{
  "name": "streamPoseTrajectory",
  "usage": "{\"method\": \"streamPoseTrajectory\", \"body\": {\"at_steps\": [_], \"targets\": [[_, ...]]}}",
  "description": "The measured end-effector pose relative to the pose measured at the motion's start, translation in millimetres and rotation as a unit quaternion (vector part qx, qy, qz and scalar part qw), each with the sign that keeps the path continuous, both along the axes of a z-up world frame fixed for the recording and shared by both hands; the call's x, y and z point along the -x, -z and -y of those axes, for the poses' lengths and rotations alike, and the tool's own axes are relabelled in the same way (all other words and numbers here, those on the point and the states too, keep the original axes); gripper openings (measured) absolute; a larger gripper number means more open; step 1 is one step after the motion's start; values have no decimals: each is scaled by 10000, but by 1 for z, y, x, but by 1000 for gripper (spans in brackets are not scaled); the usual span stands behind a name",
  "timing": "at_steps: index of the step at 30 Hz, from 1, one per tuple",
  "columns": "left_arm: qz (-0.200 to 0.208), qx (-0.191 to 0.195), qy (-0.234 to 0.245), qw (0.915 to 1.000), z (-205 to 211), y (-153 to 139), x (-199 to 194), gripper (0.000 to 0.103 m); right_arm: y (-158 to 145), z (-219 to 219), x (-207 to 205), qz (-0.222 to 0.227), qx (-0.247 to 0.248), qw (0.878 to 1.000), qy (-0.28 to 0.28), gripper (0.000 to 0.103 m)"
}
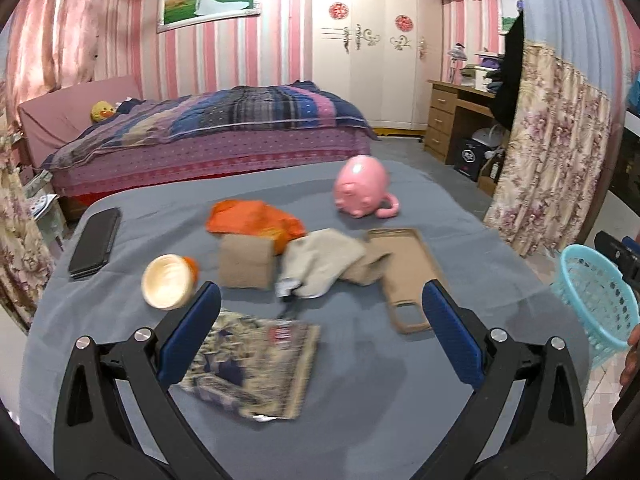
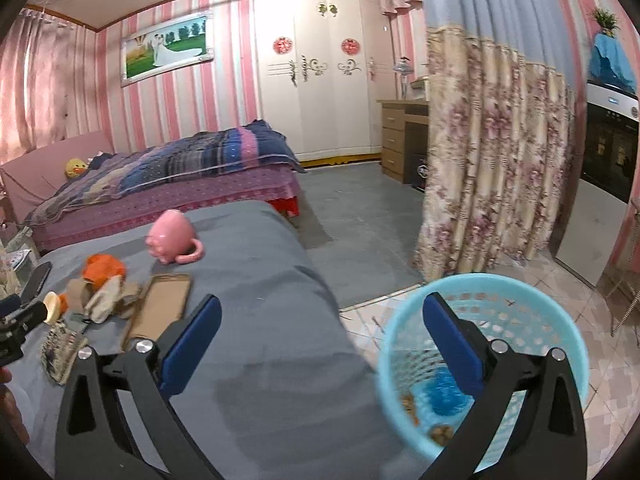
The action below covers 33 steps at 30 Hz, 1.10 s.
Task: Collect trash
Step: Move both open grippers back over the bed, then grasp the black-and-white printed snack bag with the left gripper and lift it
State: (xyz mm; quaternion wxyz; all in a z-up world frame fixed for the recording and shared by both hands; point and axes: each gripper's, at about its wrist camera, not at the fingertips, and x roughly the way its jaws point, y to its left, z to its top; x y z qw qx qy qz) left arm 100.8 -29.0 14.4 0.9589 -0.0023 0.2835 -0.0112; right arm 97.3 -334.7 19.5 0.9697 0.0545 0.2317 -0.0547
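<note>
Already some scraps are lying in the basket (image 2: 484, 360) beside the table (image 2: 260, 320). Both the left claw (image 1: 322, 312) and right claw (image 2: 322, 324) are gaping empty, while the wrapper (image 1: 256, 364), orange bag (image 1: 256, 218) and cup (image 1: 168, 282) are waiting on that table.

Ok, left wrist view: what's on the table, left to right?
Black phone → cup → cardboard box → beige cloth → phone case, then the blue basket past the table's edge.
</note>
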Motion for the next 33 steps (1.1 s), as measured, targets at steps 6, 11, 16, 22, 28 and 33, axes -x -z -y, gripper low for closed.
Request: {"method": "streamPoseTrajectory", "body": {"at_steps": [6, 11, 16, 22, 28, 33], "targets": [[-31, -22, -197, 9998, -44, 8, 1, 97, 2, -47, -12, -31, 50, 9993, -370, 99], [-197, 122, -228, 9995, -72, 19, -2, 97, 5, -83, -22, -98, 168, 9980, -606, 99], [-254, 92, -395, 9989, -91, 31, -6, 97, 10, -110, -32, -166, 126, 9971, -727, 99], [-492, 102, -513, 9974, -112, 48, -10, 97, 28, -127, -38, -201, 171, 9961, -840, 99], [-873, 397, -596, 9936, -128, 61, -23, 97, 40, -131, -44, -498, 413, 9941, -867, 99], [-1106, 201, -475, 9925, -120, 69, -34, 97, 45, -133, -43, -525, 668, 9930, -822, 99]]}}
